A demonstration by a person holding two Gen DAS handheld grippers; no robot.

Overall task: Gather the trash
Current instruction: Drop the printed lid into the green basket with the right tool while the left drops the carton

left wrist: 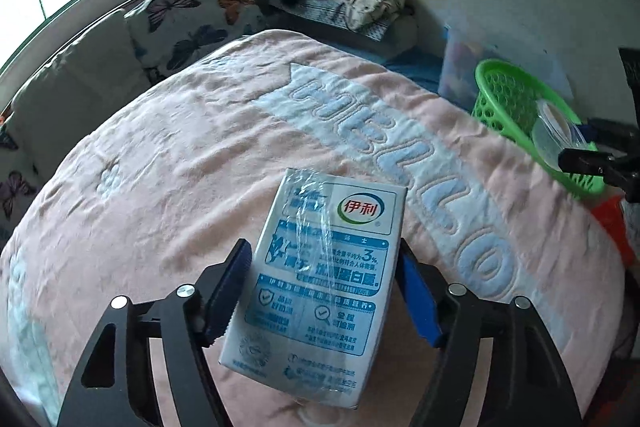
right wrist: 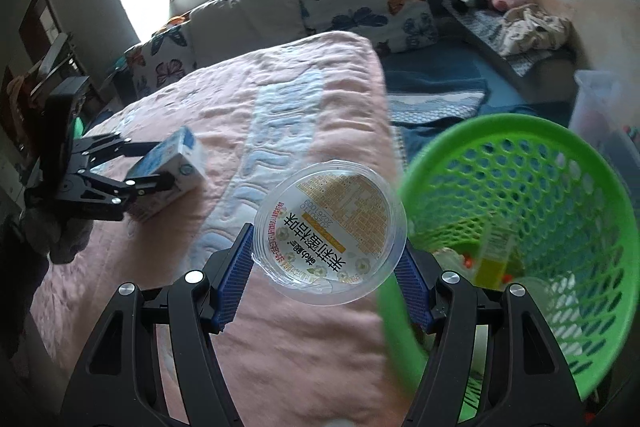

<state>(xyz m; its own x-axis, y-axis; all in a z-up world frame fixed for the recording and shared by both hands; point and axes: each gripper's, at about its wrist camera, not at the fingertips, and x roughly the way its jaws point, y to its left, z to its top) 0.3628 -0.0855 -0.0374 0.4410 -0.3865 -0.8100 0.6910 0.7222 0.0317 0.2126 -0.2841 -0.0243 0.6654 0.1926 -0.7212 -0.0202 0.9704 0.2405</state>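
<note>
My left gripper (left wrist: 320, 291) points steeply down at the bed, blue pads tight against both sides of the milk carton (left wrist: 320, 279), which sits on the pink blanket (left wrist: 160, 167). My right gripper (right wrist: 326, 267) tilts down too, clamped on a clear plastic cup (right wrist: 332, 231) held above the blanket's edge, just beside the green basket (right wrist: 520, 155), which already has some trash inside.

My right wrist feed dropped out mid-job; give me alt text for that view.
The right gripper clamps a clear round plastic cup with a printed label, beside the green plastic mesh basket already holding trash. At left, the left gripper closes around a blue-and-white milk carton on the pink quilted blanket.
</note>
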